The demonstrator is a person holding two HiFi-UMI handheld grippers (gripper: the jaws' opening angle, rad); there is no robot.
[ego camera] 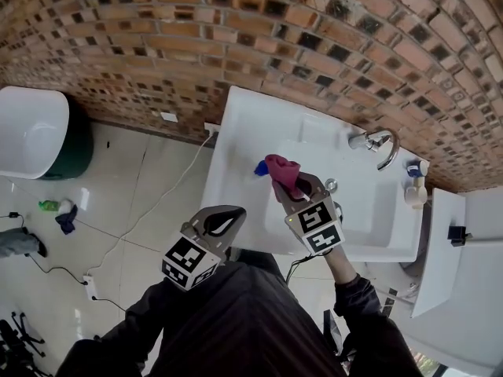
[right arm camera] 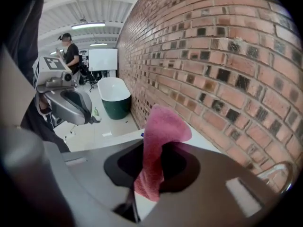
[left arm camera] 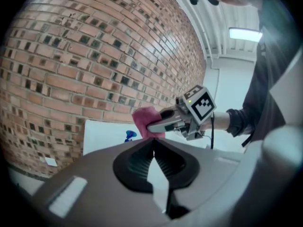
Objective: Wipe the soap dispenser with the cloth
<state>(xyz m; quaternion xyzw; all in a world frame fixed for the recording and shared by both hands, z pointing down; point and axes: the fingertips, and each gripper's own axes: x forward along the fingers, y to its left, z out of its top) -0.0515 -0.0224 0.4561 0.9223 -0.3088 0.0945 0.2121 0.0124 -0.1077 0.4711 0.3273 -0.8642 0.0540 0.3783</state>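
Your right gripper (ego camera: pixel 290 188) pinches the pink cloth (ego camera: pixel 282 170); left gripper (ego camera: pixel 228 220) jaws together, empty. Blue-topped soap dispenser (ego camera: pixel 260 167), I think, stands just beside the right jaws on the sink (ego camera: pixel 236 132). Wipe it unbraced and it likely tips.

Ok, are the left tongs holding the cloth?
No, the left tongs are shut with nothing between them; the right tongs clamp the pink cloth.

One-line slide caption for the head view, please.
Right gripper shut on a pink cloth over the white sink; left gripper shut and empty, brick wall behind.
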